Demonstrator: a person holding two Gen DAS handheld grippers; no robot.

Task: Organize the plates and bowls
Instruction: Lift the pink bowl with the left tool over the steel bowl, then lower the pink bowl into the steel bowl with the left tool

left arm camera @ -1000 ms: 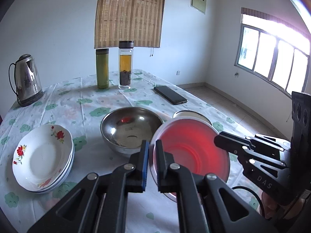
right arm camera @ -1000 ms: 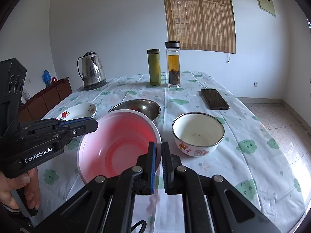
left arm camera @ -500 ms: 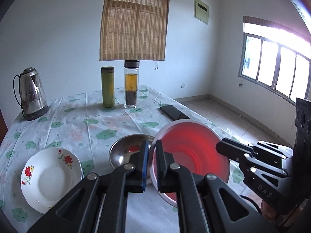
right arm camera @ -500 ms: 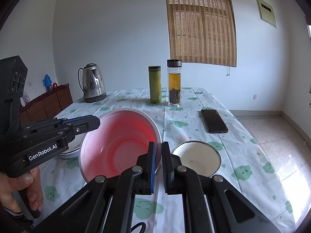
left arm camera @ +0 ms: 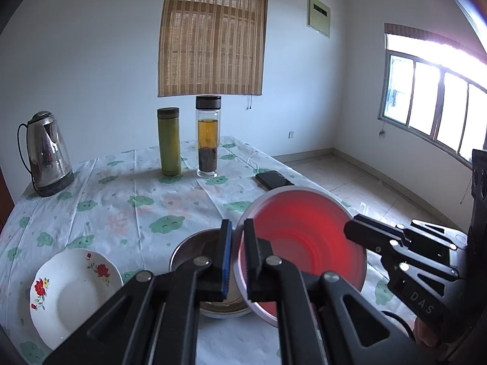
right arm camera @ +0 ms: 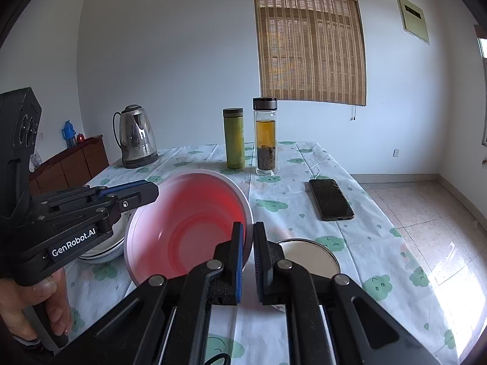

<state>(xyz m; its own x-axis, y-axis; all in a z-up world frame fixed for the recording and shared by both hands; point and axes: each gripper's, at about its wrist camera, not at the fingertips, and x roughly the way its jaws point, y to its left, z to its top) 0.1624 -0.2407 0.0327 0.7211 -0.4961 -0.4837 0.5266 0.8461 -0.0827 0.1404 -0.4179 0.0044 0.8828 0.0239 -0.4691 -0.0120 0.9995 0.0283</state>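
Note:
A red plastic bowl (left arm camera: 304,243) hangs in the air above the table, tilted, held at its rim from both sides. My left gripper (left arm camera: 237,228) is shut on its left rim and my right gripper (left arm camera: 350,226) is shut on its right rim. In the right wrist view the same red bowl (right arm camera: 188,228) sits between the right gripper (right arm camera: 248,231) and the left gripper (right arm camera: 153,190). Beneath it on the cloth stand a steel bowl (left arm camera: 194,246), partly hidden, a stack of floral plates (left arm camera: 73,292) on the left and a white enamel bowl (right arm camera: 307,255) on the right.
At the back of the table (left arm camera: 121,200) stand a steel kettle (left arm camera: 45,155), a green flask (left arm camera: 169,141) and a glass tea bottle (left arm camera: 208,137). A black phone (right arm camera: 331,199) lies near the right edge. A hand (right arm camera: 36,304) grips the left tool's handle.
Both grippers have risen with the red bowl held between them. The steel bowl, plates and enamel bowl now sit lower in view, farther below it.

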